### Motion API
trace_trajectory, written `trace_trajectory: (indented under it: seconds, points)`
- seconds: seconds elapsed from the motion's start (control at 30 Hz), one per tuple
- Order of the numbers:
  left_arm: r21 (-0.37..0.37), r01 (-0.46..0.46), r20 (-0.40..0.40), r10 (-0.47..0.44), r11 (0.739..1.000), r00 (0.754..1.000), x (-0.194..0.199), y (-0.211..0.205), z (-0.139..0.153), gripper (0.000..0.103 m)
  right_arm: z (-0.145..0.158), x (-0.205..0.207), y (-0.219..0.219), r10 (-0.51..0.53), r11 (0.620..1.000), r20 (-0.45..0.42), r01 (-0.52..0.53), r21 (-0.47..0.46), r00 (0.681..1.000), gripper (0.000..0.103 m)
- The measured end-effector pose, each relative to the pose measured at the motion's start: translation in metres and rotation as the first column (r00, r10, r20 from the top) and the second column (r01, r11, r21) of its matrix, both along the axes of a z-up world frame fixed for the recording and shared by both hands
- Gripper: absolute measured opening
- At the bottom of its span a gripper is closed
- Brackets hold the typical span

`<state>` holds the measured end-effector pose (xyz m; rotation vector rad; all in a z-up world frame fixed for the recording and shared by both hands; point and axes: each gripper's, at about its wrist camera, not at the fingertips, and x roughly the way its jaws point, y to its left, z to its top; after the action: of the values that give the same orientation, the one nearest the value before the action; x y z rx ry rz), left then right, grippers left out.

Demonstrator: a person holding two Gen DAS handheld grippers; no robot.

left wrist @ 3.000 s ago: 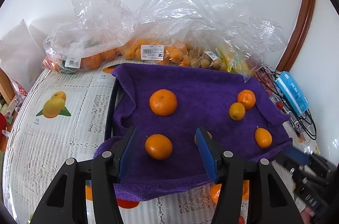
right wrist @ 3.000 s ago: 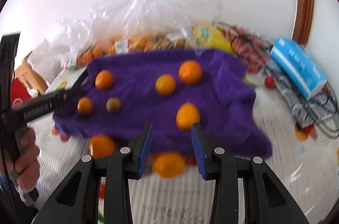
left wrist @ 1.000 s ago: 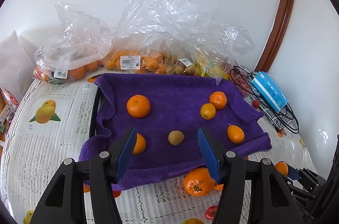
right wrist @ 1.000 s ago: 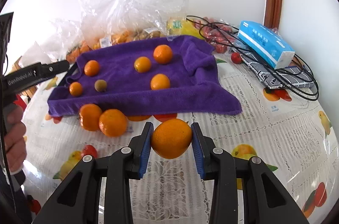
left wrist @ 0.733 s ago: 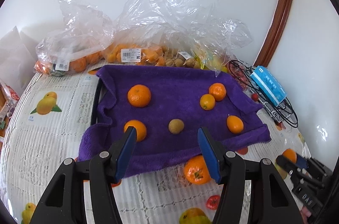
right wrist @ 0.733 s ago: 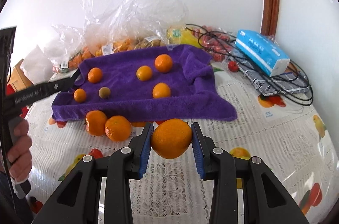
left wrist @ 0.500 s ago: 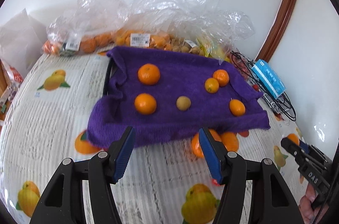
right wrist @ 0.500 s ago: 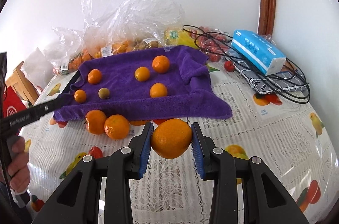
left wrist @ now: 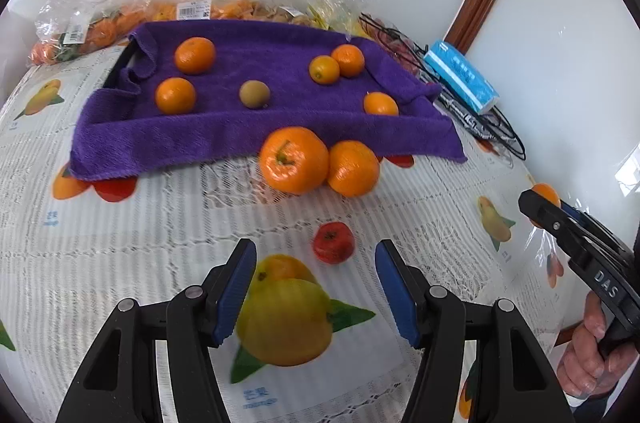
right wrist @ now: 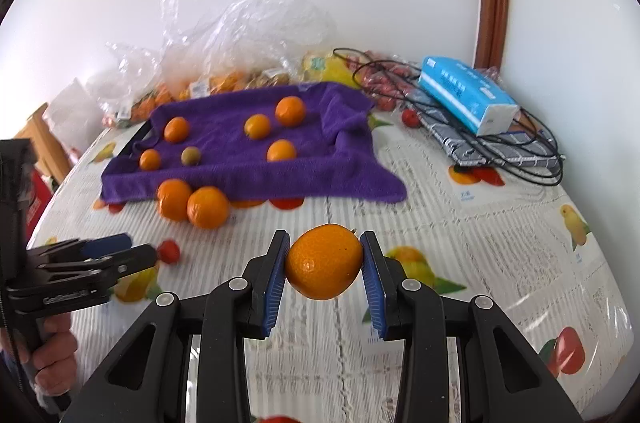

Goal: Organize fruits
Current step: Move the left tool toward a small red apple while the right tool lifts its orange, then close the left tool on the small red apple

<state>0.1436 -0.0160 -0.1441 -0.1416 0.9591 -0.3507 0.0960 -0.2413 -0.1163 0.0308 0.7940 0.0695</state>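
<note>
My right gripper point(right wrist: 323, 265) pinches an orange point(right wrist: 323, 266) between its blue pads point(right wrist: 276, 277), lifted clear of the tablecloth point(right wrist: 460, 255). The pads bear on the fruit's widest part, left and right, so the hold looks sound; I judge that squeezing harder would only bruise the peel.

My left gripper point(left wrist: 316, 287) stands spread with nothing between its fingers, low over the tablecloth. Just ahead of it and a little right lies a small red tomato point(left wrist: 333, 243), which may be a real fruit and not part of the print. It is close enough to nudge, so I would keep that hand raised.

Ahead of the held orange and off to the left, two loose oranges point(right wrist: 192, 204) sit touching each other on the cloth, against the near hem of the purple towel point(right wrist: 248, 179). Beyond them, the towel carries five orange fruits and one small brownish fruit point(right wrist: 191, 156), well spaced.

The step in hand, as I judge it, is carrying this orange forward to join the others on the towel. To do it well I would travel level, high enough to pass over the loose pair, then lower into the bare patch of towel just beyond the hem, to the right of the brownish fruit. Only once the orange touches the pile would I let go, so it does not roll.

Farthest off, clear plastic bags point(right wrist: 240, 35) of fruit stand against the wall, with a blue tissue pack point(right wrist: 466, 95) and black cables point(right wrist: 516, 151) far right.
</note>
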Motion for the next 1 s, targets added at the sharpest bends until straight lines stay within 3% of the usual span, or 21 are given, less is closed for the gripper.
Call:
trace_trajectory:
  seconds: [0.1,0.5,1.0]
  points:
    - [-0.003,0.010,-0.022,-0.011,1.000,1.000,0.001,-0.010,-0.007,0.055,-0.003,-0.006,-0.002,0.003,1.000,0.003,-0.003,-0.011,1.000,0.036]
    - [0.074,0.006,0.029,-0.009,0.997,1.000,0.003,-0.033,-0.012,0.024,-0.012,-0.016,-0.020,-0.014,0.999,0.002,0.014,0.038,1.000,0.036]
    - [0.021,-0.052,0.025,0.052,0.998,0.998,0.007,-0.009,-0.004,0.024,-0.018,-0.003,-0.009,0.011,0.999,-0.013,-0.010,0.046,1.000,0.036]
